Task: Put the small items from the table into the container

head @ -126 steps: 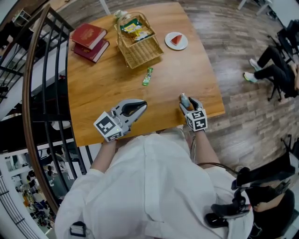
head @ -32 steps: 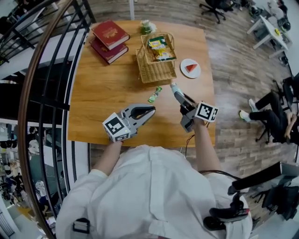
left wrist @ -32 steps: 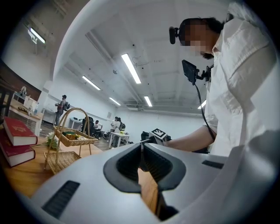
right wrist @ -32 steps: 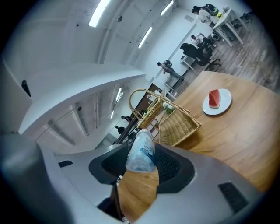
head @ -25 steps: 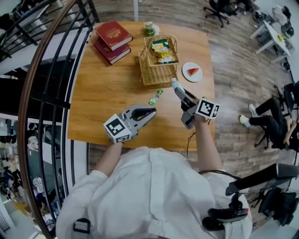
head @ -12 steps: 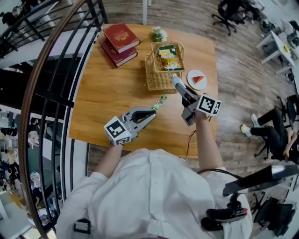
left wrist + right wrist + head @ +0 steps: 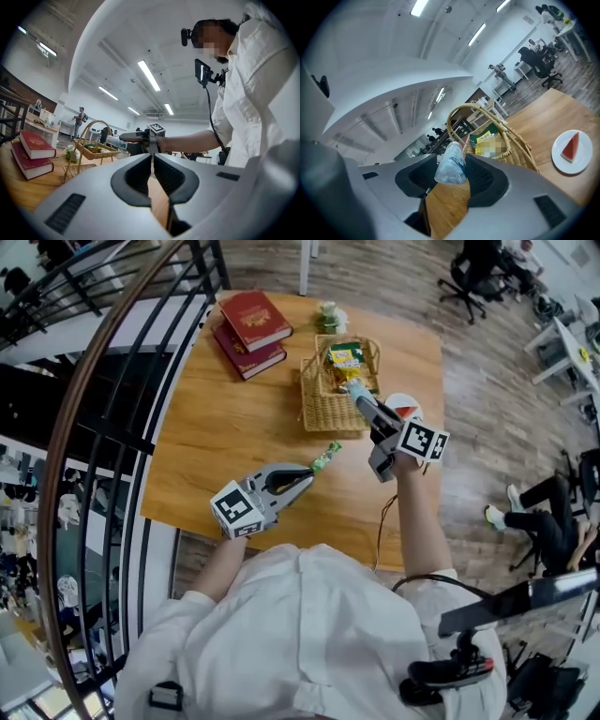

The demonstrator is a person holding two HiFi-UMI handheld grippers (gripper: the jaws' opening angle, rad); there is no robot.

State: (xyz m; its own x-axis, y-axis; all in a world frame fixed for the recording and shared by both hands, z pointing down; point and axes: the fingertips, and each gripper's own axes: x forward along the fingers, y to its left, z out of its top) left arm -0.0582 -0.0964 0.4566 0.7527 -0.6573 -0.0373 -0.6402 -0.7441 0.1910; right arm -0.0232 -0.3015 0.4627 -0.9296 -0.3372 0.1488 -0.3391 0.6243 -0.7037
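My right gripper (image 7: 364, 399) (image 7: 453, 174) has its fingers closed on a small pale-blue clear packet (image 7: 354, 385) (image 7: 451, 164). The packet is pinched at its lower end and sticks out past the fingertips. In the head view the packet shows over the near part of the wicker basket (image 7: 330, 414) (image 7: 516, 151), raised off the counter (image 7: 234, 427). In the right gripper view the basket's arched handle and rim stand just beyond the packet. Yellow and green snack packs (image 7: 345, 354) (image 7: 490, 140) already lie inside the basket.

My left gripper (image 7: 307, 474) (image 7: 152, 157) is held low over the near part of the counter. Its fingers are pressed together with nothing between them. A green sachet (image 7: 327, 457) lies on the wood just ahead of the fingertips, between them and the basket. I cannot tell whether the tips touch it.

A white plate (image 7: 409, 399) (image 7: 558, 157) carrying a red watermelon slice (image 7: 570, 146) sits to the right of the basket, partly behind my right gripper in the head view. Two red books (image 7: 251, 324) (image 7: 33, 151) are stacked at the far left of the counter, and a small bunch of flowers (image 7: 327, 315) (image 7: 71, 153) stands beyond the basket.
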